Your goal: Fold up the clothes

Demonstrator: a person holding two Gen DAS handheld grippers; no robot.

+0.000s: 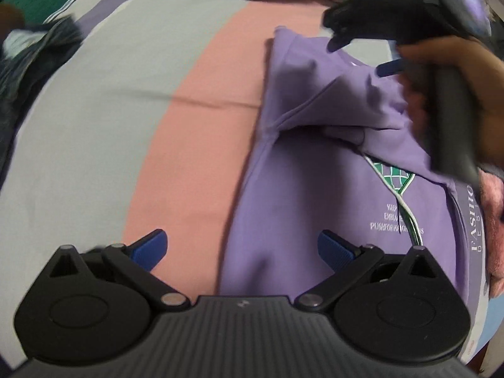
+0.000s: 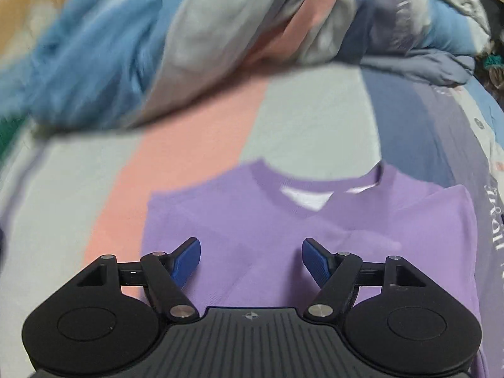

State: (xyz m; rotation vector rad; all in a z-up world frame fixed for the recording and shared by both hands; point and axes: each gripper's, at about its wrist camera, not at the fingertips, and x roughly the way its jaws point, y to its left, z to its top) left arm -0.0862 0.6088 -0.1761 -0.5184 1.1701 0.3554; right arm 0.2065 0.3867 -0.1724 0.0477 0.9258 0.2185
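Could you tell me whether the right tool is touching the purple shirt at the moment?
Cannot tell. The right wrist view shows the right tool open above the purple shirt, but contact or a gap isn't plain; the left wrist view is blurred there.

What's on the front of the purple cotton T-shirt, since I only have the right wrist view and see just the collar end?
Observer: The purple cotton T-shirt carries a green-and-white racket graphic with white lettering below, seen from the left wrist camera.
Operator: Is my right gripper holding anything?
Observer: No. The right gripper hangs open above the shirt's folded sleeve.
Operator: And the left one?
Observer: The left gripper is open too, straddling the shirt's edge over the pink-and-grey striped bedsheet.
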